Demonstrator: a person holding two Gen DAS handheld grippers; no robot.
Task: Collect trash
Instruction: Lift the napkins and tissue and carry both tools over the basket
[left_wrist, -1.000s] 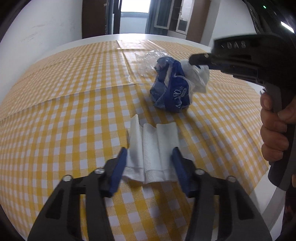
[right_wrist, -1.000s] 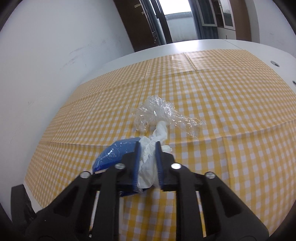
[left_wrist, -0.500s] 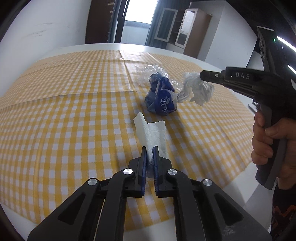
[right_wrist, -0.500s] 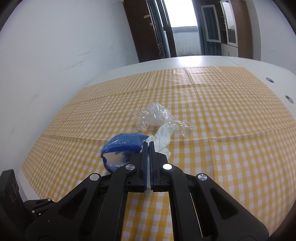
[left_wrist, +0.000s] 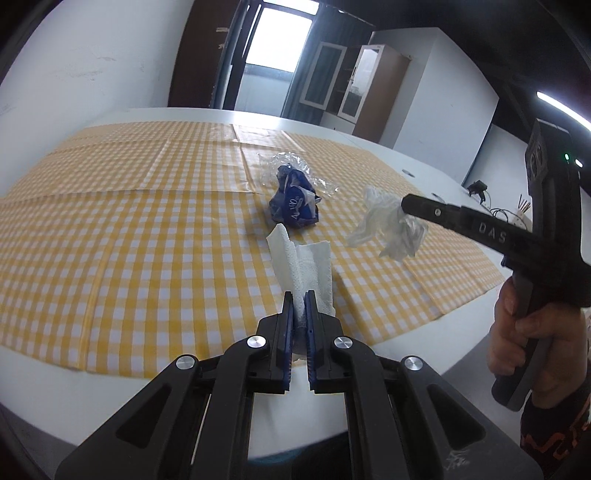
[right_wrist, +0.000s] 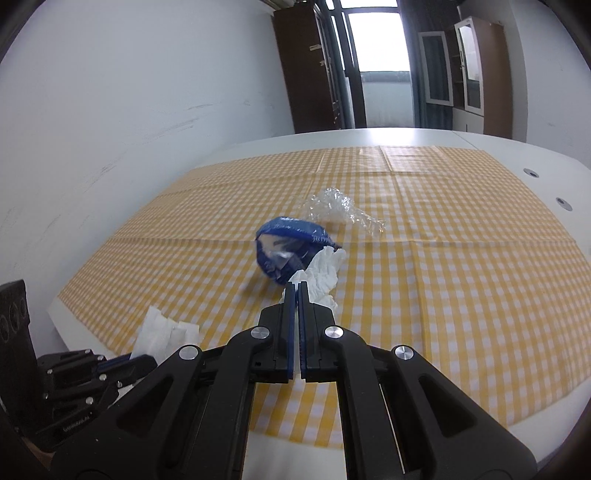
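My left gripper (left_wrist: 300, 293) is shut on a white paper towel (left_wrist: 303, 258) and holds it above the table's near edge; the towel also shows in the right wrist view (right_wrist: 164, 330). My right gripper (right_wrist: 297, 284) is shut on a crumpled white plastic scrap (right_wrist: 323, 273), lifted off the cloth; the scrap also shows in the left wrist view (left_wrist: 388, 227). A crumpled blue wrapper (left_wrist: 295, 203) and a clear plastic wrap (left_wrist: 288, 164) lie on the yellow checked tablecloth (left_wrist: 129, 229), beyond both grippers.
The white table (right_wrist: 517, 147) extends past the cloth. Its near edge (left_wrist: 399, 339) is just below my left gripper. A white wall (right_wrist: 129, 110) runs along the left. Cables and small items (left_wrist: 498, 206) sit at the far right.
Both grippers have pulled back and up from the cloth with their pieces. The left gripper closed on the paper towel a second ago; the blue wrapper now lies farther off.
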